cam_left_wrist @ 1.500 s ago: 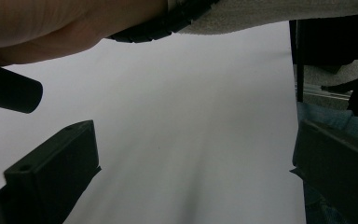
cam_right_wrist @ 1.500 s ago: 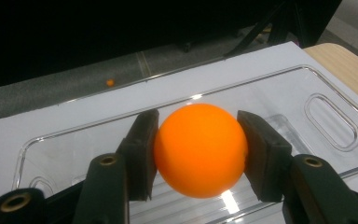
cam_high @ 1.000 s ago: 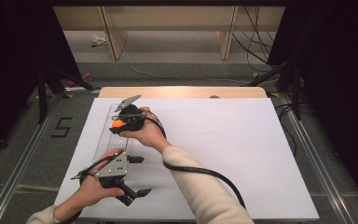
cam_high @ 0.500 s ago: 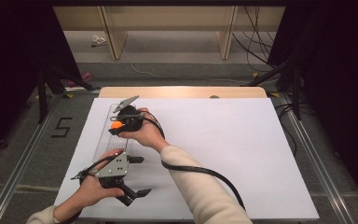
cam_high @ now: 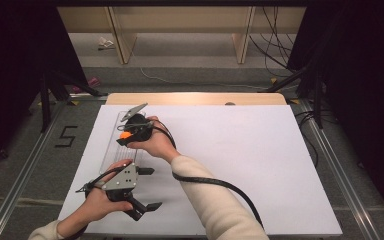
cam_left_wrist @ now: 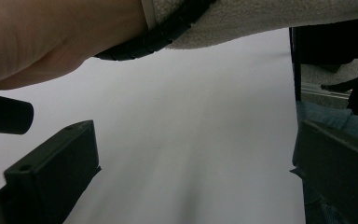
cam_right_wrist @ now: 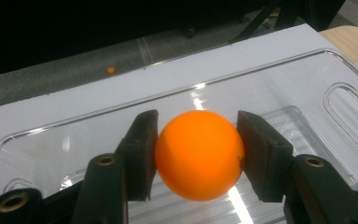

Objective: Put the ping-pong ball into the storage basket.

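overhead light, bright on the white counter (cam_high: 260, 165), surroundings dark. glare streaks on the clear tray (cam_right_wrist: 279, 93). forearm (cam_left_wrist: 51, 37) close to lens, blurred.

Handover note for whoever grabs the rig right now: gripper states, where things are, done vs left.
Right gripper: shut on the orange ball, jaws pressing on both its sides, held over the clear plastic tray.
Left gripper: open, holding nothing, low over the white sheet at the near left; the right forearm crosses just beyond it.
Tray: lies along the sheet's left side; no other ball seen in it.
Done: ball picked up and brought above the tray.
Left, probably: lower it, open the jaws, let the ball settle in the tray.
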A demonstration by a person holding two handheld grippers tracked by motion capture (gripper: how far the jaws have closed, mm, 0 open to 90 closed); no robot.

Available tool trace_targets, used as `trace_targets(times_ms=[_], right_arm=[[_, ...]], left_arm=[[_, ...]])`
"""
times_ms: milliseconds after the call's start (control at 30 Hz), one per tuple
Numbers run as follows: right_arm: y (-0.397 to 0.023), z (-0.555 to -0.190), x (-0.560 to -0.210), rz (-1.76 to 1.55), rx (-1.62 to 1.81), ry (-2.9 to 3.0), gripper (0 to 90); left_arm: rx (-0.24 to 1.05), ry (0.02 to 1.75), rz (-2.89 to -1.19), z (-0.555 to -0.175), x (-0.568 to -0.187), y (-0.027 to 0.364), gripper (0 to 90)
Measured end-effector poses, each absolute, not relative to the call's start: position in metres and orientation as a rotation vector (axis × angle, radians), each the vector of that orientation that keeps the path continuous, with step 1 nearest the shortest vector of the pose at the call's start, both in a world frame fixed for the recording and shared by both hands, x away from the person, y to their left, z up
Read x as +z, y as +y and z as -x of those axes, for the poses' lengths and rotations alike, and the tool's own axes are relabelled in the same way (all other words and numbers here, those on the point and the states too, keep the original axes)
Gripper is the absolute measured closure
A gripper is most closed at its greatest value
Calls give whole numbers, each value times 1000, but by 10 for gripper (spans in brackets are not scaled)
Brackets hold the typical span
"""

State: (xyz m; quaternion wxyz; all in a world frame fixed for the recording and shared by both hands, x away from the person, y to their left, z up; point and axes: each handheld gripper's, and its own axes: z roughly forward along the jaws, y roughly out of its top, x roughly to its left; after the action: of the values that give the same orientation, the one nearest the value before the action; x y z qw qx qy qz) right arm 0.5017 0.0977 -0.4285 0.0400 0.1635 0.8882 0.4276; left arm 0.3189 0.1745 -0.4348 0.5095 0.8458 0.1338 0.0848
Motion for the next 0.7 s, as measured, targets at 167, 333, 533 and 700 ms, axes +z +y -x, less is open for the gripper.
trace_targets(times_ms=[167,333,533,700], right_arm=[[98,-502,-428,-493,1318,2714,504],[99,-501,-426,-492,1327,2714,475],[97,-501,-424,-501,1340,2698,389],[94,-501,-423,-524,1348,2692,311]], left_arm=[[205,323,-2036,-319,-435,174,0],[204,322,-2036,-319,-435,175,0],[205,323,-2036,-319,-435,174,0],[205,324,-2034,-319,-435,174,0]])
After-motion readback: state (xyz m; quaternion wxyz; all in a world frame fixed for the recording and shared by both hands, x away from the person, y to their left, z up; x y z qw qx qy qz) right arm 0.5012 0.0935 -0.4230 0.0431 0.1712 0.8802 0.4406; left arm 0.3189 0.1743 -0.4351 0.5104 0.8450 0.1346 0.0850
